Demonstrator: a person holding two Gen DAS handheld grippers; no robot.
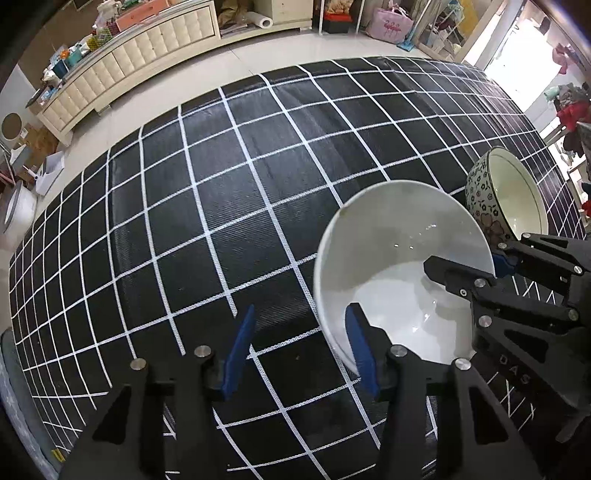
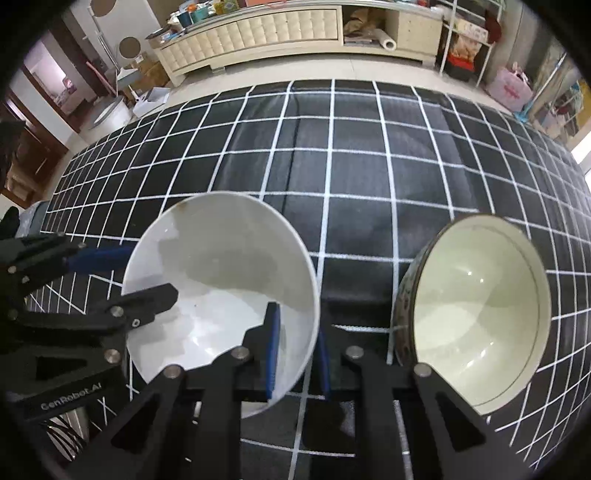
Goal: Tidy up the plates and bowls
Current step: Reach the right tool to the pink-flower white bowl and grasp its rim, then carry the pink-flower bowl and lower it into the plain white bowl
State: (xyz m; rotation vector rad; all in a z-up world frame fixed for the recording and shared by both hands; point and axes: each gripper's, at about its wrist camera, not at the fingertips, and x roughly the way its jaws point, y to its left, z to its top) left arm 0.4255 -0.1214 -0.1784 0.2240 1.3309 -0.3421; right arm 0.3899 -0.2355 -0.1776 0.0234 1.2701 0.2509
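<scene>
Left wrist view: the left gripper (image 1: 299, 350) is seen with its 2 blue-padded fingers spread apart; the left finger (image 1: 240, 354) stands over the black-and-white checked tablecloth (image 1: 207, 192), and the right finger reaches inside the white bowl (image 1: 399, 266), so the bowl's near wall lies between them without being pinched. From the right edge of this view the right gripper (image 1: 491, 264) is seen gripping the same bowl's rim, 1 black finger inside and 1 blue pad outside. Behind it, the patterned bowl (image 1: 484, 206), floral outside and cream inside, is seen just beside the white bowl, well toward the table's right side.

Right wrist view: the right gripper (image 2: 297, 350) is shown pressed on the rim of the white bowl (image 2: 221, 266), with the wall held between its blue pads. The left gripper (image 2: 122, 273) is seen at the bowl's opposite side, 1 finger inside and 1 outside, apart from the rim. The patterned bowl (image 2: 476, 314) lies just to the right. Both bowls rest on the tablecloth (image 2: 369, 166). A cream cabinet (image 2: 258, 26) is visible beyond the table.
</scene>
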